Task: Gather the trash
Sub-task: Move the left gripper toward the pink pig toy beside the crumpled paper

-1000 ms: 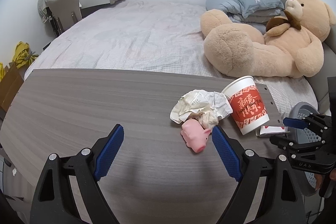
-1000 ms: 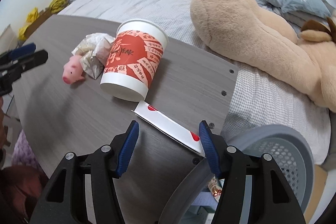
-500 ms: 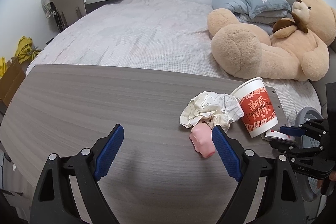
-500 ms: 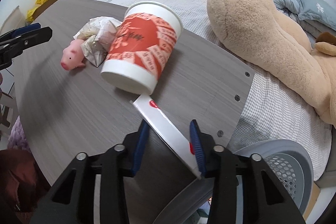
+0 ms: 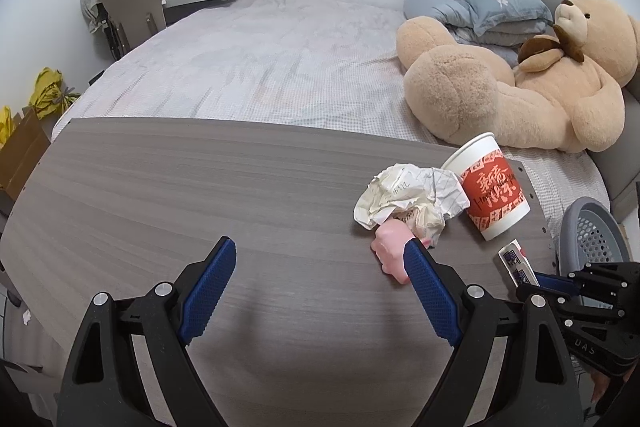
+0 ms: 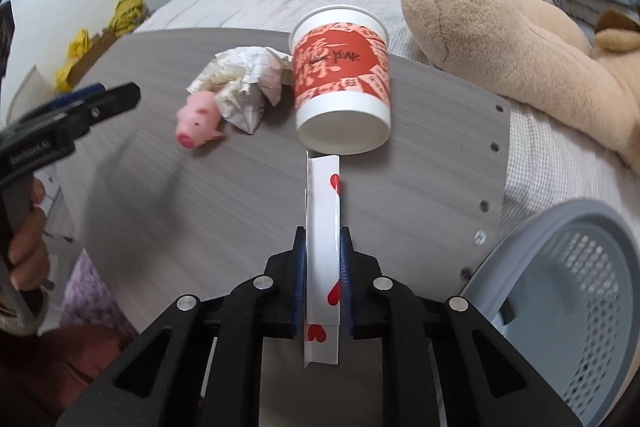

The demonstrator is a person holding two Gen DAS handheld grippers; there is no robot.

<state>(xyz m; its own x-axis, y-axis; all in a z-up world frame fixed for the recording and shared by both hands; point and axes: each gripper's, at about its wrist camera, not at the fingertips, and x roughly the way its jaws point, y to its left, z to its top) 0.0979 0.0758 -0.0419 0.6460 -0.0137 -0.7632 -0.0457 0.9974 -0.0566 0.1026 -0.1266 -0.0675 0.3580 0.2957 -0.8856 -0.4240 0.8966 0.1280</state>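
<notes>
On the table [image 6: 224, 211], the right hand-held gripper [image 6: 323, 267] is closing on a heart-printed wrapper [image 6: 323, 227] beside the "YEAR" cup [image 6: 340, 83].

Likely a bedroom: bed [image 5: 260, 67], teddy bear [image 5: 520, 87].

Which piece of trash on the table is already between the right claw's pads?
The white heart-printed wrapper: the right claw is closing on it. The crumpled paper and red paper cup lie untouched.

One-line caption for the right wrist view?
Right gripper closing on a heart-printed white wrapper, paper cup ahead.
</notes>
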